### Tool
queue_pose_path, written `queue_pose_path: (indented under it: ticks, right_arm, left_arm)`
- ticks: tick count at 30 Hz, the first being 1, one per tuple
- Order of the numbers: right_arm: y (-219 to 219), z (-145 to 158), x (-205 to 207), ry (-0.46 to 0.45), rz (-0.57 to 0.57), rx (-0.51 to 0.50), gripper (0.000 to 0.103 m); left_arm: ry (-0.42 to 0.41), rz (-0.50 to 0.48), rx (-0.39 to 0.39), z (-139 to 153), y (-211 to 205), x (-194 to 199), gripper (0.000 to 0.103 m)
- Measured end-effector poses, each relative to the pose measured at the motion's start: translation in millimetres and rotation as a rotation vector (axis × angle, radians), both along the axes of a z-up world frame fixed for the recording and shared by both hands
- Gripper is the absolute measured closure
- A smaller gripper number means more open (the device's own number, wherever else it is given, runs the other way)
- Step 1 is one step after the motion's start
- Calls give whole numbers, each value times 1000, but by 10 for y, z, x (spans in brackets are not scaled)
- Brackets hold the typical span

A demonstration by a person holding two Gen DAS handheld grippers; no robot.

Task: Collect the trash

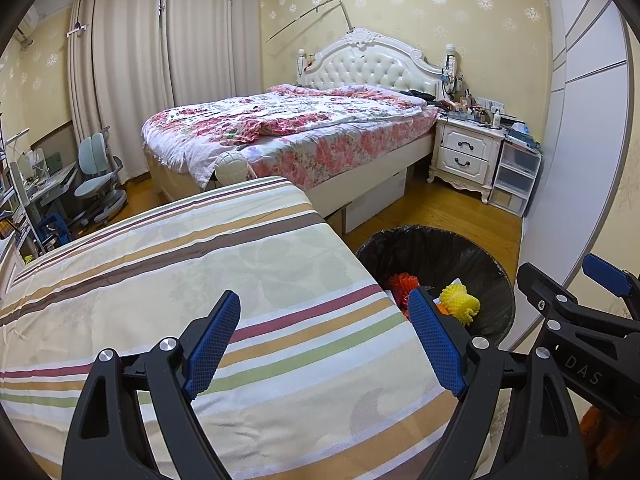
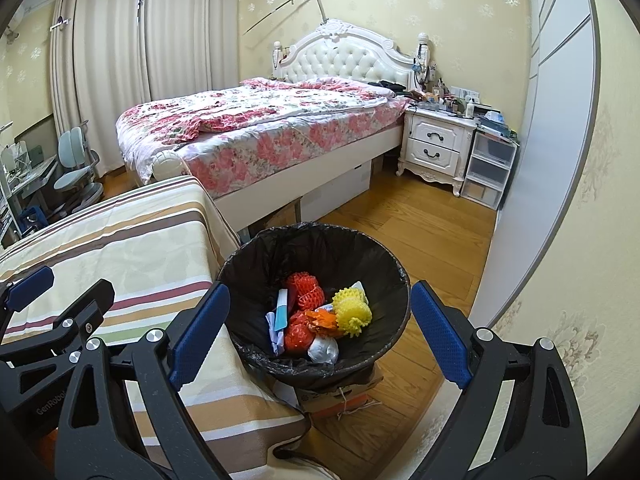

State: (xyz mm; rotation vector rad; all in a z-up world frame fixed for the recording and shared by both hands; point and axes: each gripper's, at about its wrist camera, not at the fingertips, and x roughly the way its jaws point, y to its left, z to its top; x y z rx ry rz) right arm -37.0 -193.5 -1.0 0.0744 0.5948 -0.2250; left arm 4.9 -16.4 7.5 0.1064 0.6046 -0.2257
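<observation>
A bin lined with a black bag stands on the wooden floor beside a striped-cloth surface. In it lie red foam nets, a yellow foam net, orange wrapper scraps, white crumpled paper and a blue-white packet. My right gripper is open and empty, held above the bin. My left gripper is open and empty above the striped cloth, with the bin to its right. The right gripper shows at the left wrist view's right edge.
A bed with a floral quilt stands behind, with a white nightstand and plastic drawers to its right. A wardrobe door runs along the right. A desk chair stands far left. A cardboard box sits under the bin.
</observation>
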Motion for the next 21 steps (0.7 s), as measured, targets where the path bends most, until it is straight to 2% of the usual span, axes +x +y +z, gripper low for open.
queue_pose_path:
  ticks: [21]
  right_arm:
    - [-2, 4, 0, -1, -1, 0, 13]
  left_arm:
    - [5, -2, -1, -39, 2, -10, 20]
